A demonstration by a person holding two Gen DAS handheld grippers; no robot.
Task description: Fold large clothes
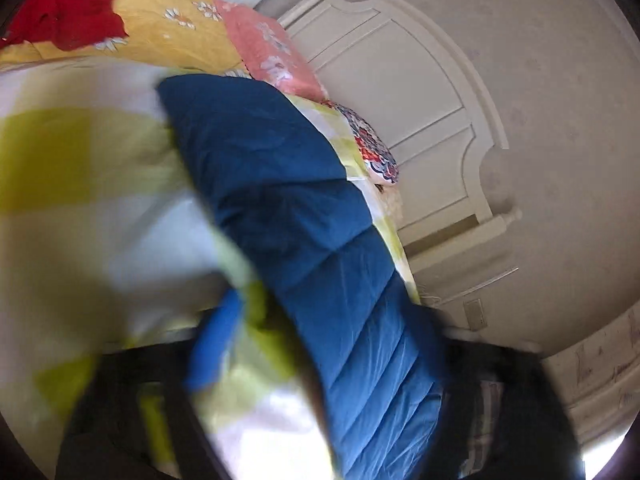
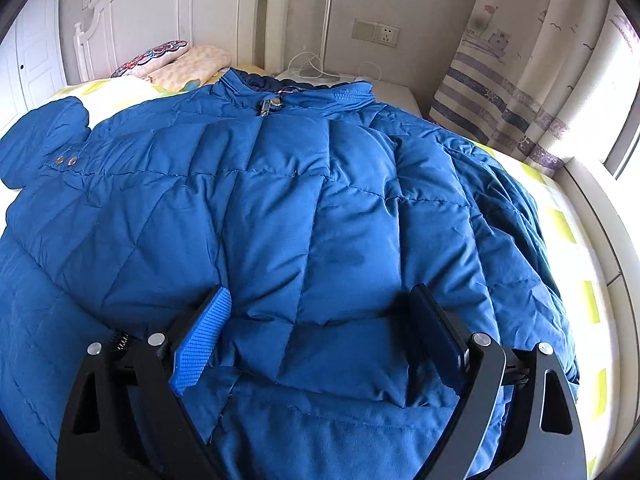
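Note:
A large blue quilted down jacket lies spread on the bed, collar toward the headboard, one sleeve out to the left. My right gripper is open, its fingers wide apart over the jacket's lower front near the hem. In the left wrist view a blue sleeve of the jacket runs from the middle down to the bottom right. The view is blurred and tilted. A blue finger pad shows at the lower left; the other finger is hidden behind the sleeve, so the left gripper's state is unclear.
The bed has a yellow-green and white checked sheet. A red garment lies on a yellow flowered quilt. Pillows sit by the white headboard. A nightstand with a lamp and a curtain stand at the right.

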